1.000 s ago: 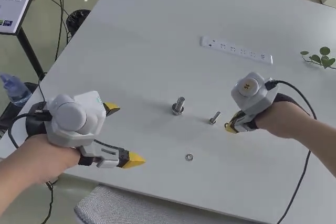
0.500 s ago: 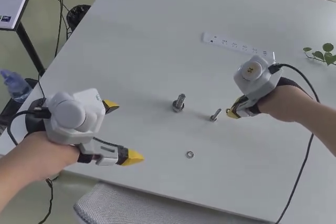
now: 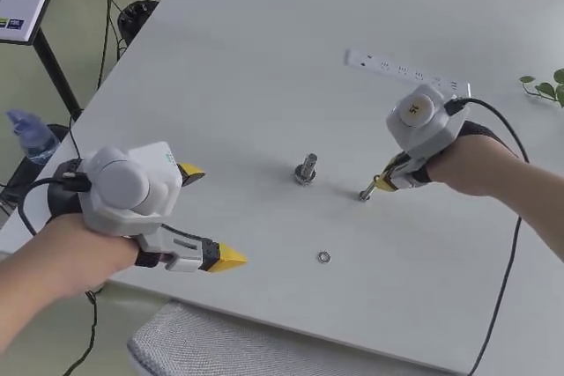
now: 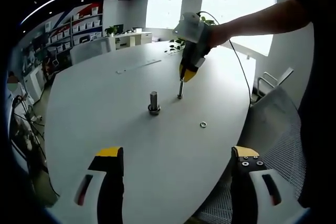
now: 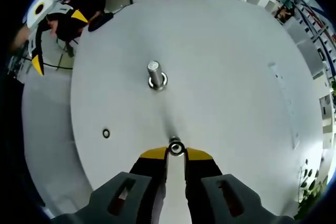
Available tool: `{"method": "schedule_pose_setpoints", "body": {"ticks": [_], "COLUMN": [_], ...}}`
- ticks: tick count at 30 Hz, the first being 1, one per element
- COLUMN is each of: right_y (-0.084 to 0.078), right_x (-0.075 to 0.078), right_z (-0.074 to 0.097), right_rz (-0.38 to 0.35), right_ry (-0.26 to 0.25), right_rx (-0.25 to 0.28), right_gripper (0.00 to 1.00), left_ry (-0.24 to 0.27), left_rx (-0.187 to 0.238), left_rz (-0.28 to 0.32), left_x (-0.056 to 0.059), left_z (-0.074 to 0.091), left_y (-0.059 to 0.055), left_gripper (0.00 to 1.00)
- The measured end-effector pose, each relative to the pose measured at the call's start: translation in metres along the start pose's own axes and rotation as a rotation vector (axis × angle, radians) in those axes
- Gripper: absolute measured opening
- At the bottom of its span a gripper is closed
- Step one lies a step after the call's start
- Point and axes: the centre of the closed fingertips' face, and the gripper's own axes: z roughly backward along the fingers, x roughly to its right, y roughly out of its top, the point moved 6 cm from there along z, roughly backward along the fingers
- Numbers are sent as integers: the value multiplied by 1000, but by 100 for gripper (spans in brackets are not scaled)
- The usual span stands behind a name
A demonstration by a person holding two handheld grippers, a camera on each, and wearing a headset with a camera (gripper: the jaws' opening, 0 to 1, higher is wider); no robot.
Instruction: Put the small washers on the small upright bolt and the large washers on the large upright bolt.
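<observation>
Right gripper [image 3: 380, 185] narrow, contents indiscernible, tips at small upright steel bolt [image 3: 364, 193]; risk of toppling by sideways nudge. Left gripper [image 3: 211, 216] wide, empty, near left.

The left gripper [image 3: 211, 216] sits low in the left hand, jaws spread wide. The right gripper [image 3: 381, 186] tips downward, jaws nearly together, forearm stretched out behind it.
</observation>
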Motion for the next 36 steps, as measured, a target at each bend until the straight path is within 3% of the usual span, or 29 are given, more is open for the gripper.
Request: {"method": "schedule_pose_setpoints", "body": {"ticks": [20, 27, 36], "right_y": [-1, -3, -5], "right_x": [0, -3, -3], "right_z": [-11, -17, -26], "right_rz": [-7, -13, 5], "right_ry": [11, 16, -4], "right_rx": [-21, -20, -20], "right_gripper": [12, 12, 12], "left_ry": [1, 4, 7], "left_rx": [-8, 20, 11], "left_rz": [-9, 8, 0], "left_x": [-7, -8, -8], "left_z": [-1, 4, 5], "left_y": [1, 7, 7], "left_gripper": [84, 84, 84]}}
